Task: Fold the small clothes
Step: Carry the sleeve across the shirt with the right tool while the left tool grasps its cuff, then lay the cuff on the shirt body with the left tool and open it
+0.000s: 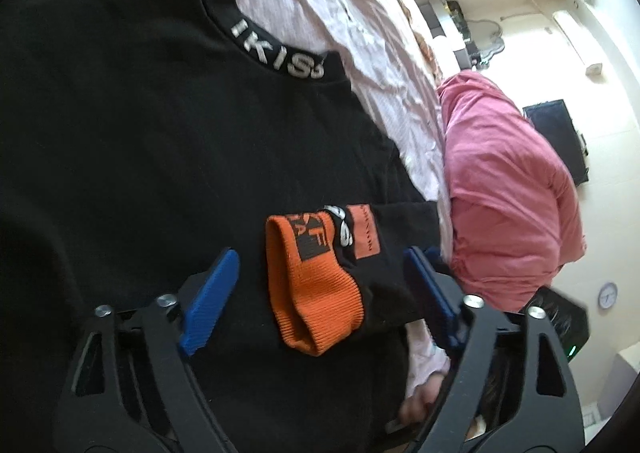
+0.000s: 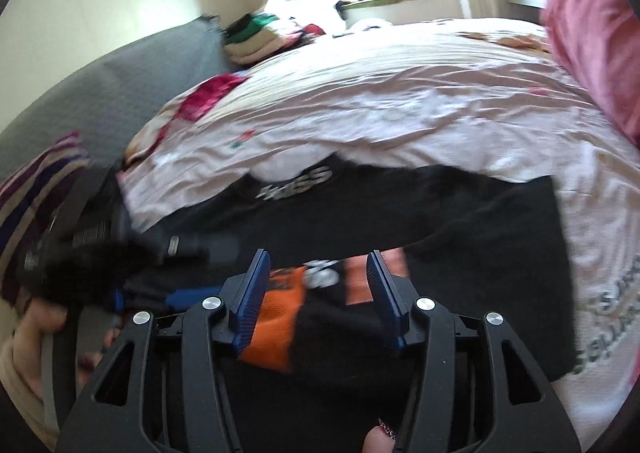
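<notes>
Sunlit bedroom: a black sweatshirt (image 1: 140, 157) is lying flat on the wrinkled pale bedspread (image 2: 400, 93), its orange cuff (image 1: 312, 285) folded across the body. 2 grippers, left gripper (image 1: 320, 265) and right gripper (image 2: 316, 285), are hovering wide-jawed around the cuff, gripping nothing.

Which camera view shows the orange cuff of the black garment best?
The left wrist view: the orange cuff lies sharp and whole in the middle of the picture. In the right wrist view the cuff is blurred and partly hidden behind a blue finger.
</notes>
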The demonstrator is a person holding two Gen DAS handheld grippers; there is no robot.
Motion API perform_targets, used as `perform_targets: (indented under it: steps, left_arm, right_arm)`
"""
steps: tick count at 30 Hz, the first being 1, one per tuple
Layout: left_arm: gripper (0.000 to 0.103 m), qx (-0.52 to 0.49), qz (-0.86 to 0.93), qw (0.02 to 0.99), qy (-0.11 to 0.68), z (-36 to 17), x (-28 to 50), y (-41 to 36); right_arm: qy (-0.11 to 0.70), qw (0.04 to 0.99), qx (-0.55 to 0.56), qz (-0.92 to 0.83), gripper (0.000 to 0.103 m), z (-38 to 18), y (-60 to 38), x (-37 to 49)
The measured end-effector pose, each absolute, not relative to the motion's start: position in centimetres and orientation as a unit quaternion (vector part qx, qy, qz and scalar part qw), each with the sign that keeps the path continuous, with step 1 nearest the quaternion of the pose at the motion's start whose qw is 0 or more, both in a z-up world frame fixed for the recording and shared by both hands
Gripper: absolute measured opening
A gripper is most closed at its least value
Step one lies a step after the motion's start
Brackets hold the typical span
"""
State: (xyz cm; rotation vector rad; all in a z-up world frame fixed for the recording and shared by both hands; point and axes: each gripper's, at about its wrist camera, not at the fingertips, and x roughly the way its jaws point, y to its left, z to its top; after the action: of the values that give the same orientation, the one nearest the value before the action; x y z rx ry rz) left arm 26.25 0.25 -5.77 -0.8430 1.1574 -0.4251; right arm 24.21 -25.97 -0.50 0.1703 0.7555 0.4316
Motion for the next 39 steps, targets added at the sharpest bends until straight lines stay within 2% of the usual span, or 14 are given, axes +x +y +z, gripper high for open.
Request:
perform_targets:
  steps: [3,6,8,9,10,13,20,30,39]
  left_arm:
    - [0.058,-0.371,-0.198,0.734,0.533,-6.4,26.2,-1.0]
    - [0.057,-0.353,-0.192,0.744,0.533,-6.6,26.3,-1.9]
    - [0.043,-0.34,-0.188,0.752,0.532,-6.4,26.4,-2.3]
    - [0.028,-0.331,-0.186,0.755,0.534,-6.4,26.4,-2.5]
    - [0.018,-0.327,-0.183,0.757,0.536,-6.5,26.4,-2.6]
    - [0.008,-0.313,-0.182,0.764,0.534,-6.4,26.4,-2.6]
    - [0.006,-0.281,-0.194,0.803,0.489,-2.7,25.8,-1.5]
    - [0.005,-0.263,-0.176,0.851,0.419,3.8,23.8,4.0]
    - [0.005,-0.269,-0.147,0.857,0.414,4.2,22.8,6.4]
  right_arm:
    - [0.374,0.906,0.117,0.161,0.049,-0.4,-28.8,25.2]
    - [0.378,0.903,0.16,0.128,0.049,-0.3,-31.9,25.9]
    - [0.379,0.902,0.172,0.112,0.049,-0.2,-33.2,26.2]
    - [0.378,0.902,0.179,0.106,0.049,-0.2,-33.8,26.3]
    - [0.378,0.901,0.189,0.101,0.05,-0.1,-34.5,26.4]
    - [0.38,0.898,0.207,0.084,0.051,-0.1,-36.0,26.5]
    - [0.371,0.903,0.205,0.065,0.051,0.7,-37.4,26.5]
    - [0.373,0.909,0.178,0.057,0.052,0.8,-36.6,26.6]
    - [0.375,0.911,0.164,0.057,0.053,0.5,-36.2,26.7]
